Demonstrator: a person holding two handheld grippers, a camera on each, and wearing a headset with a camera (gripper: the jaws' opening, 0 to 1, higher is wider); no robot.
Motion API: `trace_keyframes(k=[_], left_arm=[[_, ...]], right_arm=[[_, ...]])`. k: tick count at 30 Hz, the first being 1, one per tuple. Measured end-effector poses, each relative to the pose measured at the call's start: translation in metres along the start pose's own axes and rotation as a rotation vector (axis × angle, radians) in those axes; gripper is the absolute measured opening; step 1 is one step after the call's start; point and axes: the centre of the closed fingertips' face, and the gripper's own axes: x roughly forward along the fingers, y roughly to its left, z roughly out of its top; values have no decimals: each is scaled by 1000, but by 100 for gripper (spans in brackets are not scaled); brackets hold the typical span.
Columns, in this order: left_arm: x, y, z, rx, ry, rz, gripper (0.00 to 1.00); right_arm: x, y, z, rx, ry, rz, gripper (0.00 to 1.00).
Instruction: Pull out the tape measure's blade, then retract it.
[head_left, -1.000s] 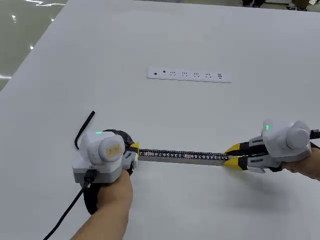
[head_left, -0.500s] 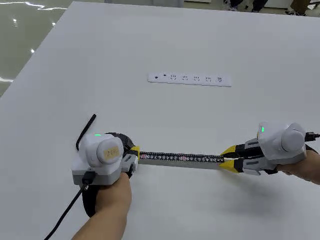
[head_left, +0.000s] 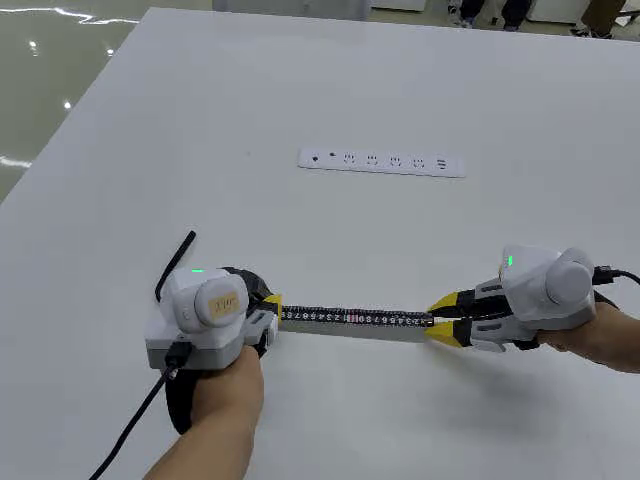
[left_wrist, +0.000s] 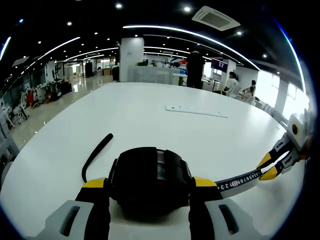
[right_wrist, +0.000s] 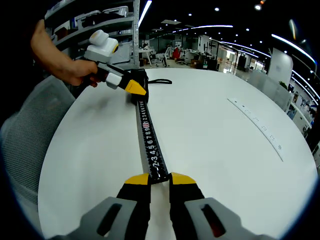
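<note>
The black tape measure case (head_left: 252, 290) lies on the white table (head_left: 300, 80), and my left gripper (head_left: 268, 312) is shut on it; in the left gripper view the case (left_wrist: 150, 175) sits between the yellow-tipped jaws of my left gripper (left_wrist: 149, 186). The numbered blade (head_left: 355, 318) runs right from the case to my right gripper (head_left: 438, 322), which is shut on its end. In the right gripper view the blade (right_wrist: 148, 135) stretches away from my right gripper (right_wrist: 160, 179) to the case (right_wrist: 140, 84) held by the left gripper (right_wrist: 127, 82).
A white power strip (head_left: 382, 162) lies flat further back on the table. The case's black wrist strap (head_left: 175, 262) trails off to the left. The table's left edge (head_left: 60, 130) drops to a glossy floor. People stand far behind the table.
My right gripper has moved left toward the case, still shut on the blade's end, so the exposed blade is shorter. The left gripper and case have stayed put.
</note>
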Motion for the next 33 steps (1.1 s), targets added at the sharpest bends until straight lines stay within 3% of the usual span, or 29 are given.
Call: trace_keyframes(k=[17, 33], left_arm=[[0, 0, 0, -5, 6, -6, 60], [0, 2, 0, -11, 13, -21, 60]], right_arm=[[10, 4, 10, 0, -14, 9, 13], [31, 11, 32, -6, -38, 29, 13]])
